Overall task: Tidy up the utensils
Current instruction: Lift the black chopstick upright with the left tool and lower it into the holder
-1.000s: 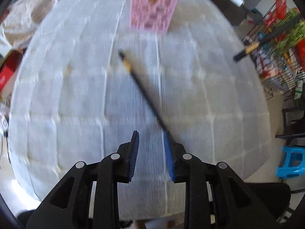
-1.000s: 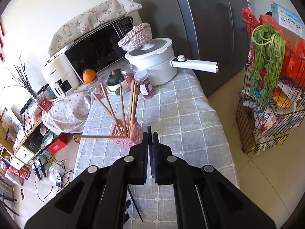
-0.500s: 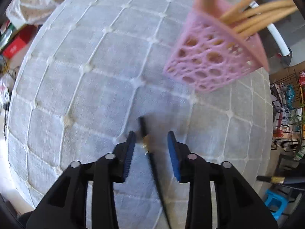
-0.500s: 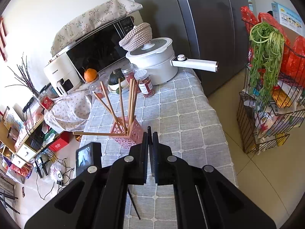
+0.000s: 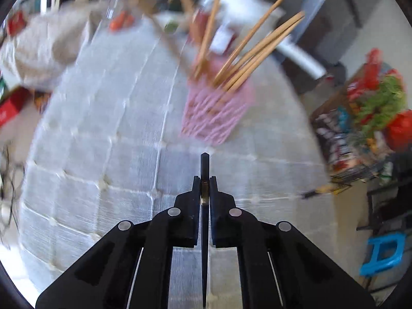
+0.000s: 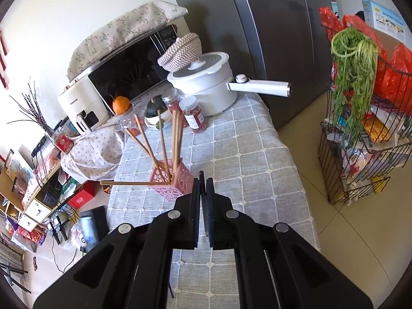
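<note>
The left tongs (image 5: 205, 180) have just closed on a black chopstick (image 5: 205, 164) that lay loose on the bench (image 5: 103, 154) a second ago, and lifted it clear. The right tongs (image 6: 202, 180) stay clamped on a second black chopstick (image 6: 201, 176). Beyond stands the pink holder (image 5: 216, 113), already full of wooden chopsticks (image 5: 257, 49). Likely the pair goes in there next.
</note>
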